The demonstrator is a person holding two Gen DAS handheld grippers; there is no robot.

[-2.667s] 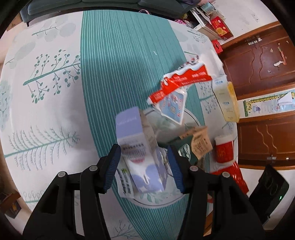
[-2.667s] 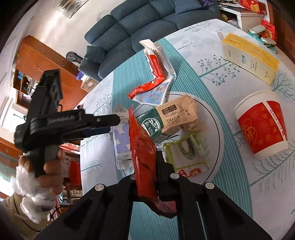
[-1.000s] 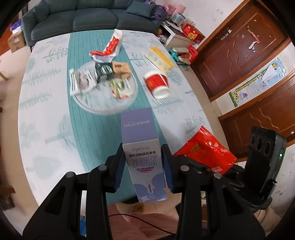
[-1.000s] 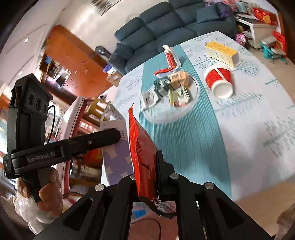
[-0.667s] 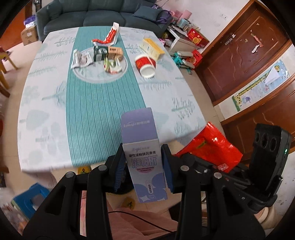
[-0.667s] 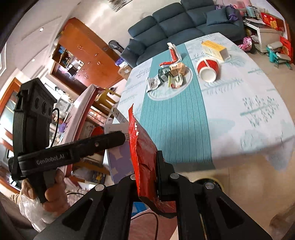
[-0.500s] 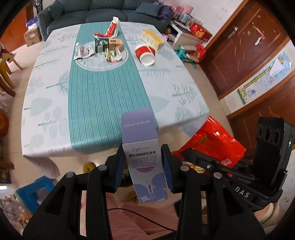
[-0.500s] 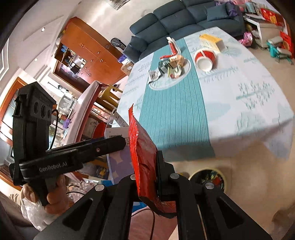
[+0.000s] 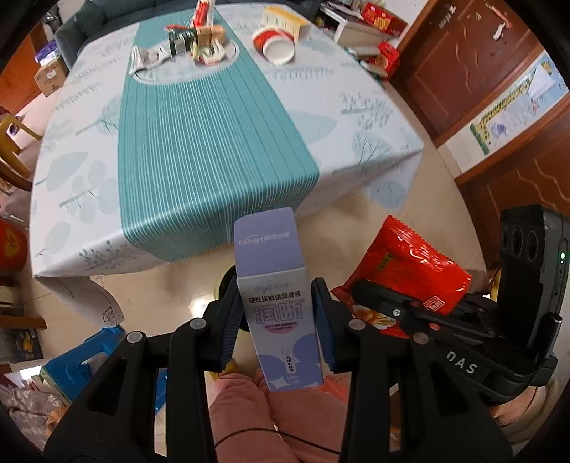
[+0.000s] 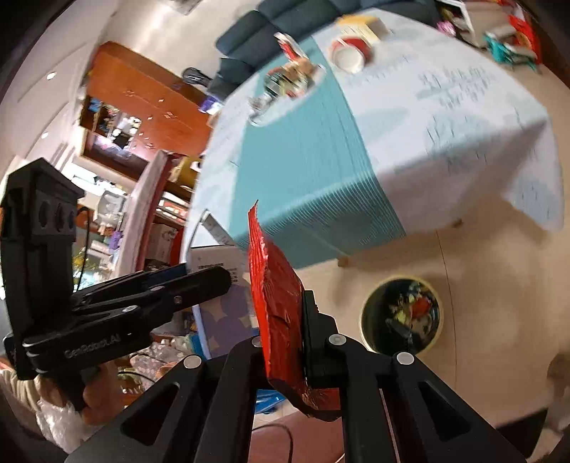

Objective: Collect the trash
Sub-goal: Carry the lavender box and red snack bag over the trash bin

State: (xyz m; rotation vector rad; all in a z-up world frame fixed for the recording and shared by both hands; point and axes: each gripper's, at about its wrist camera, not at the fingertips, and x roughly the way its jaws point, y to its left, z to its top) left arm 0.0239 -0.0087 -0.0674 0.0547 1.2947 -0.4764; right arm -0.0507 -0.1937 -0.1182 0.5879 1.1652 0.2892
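I am clamping my left gripper [image 9: 276, 320] on a lavender carton [image 9: 274, 302], its blue pads pressing both long sides so the box is standing upright between them with the printed face toward my camera. I am pinching a red snack wrapper [image 10: 279, 306] in my right gripper [image 10: 285, 331], the fingers closed flat against the foil so the crinkled bag is sticking up edge-on from them; from my left camera the same wrapper [image 9: 406, 270] is showing just to the right of the carton, with my right gripper [image 9: 377, 302] beneath it. I am holding both pieces out over the tiled floor, off the near edge of the table [image 9: 374, 117], whose leaf-print cloth has a teal striped runner [image 9: 210, 142] hanging over that edge. More trash is lying at the far end of the table: a red paper cup [image 9: 274, 44] tipped on its side, a yellow box [image 9: 285, 19] beside it, and a cluster of wrappers [image 9: 192, 41] on the runner's round patch. In my right camera a round bin [image 10: 400, 317] with litter inside is standing on the floor, below and right of the wrapper.
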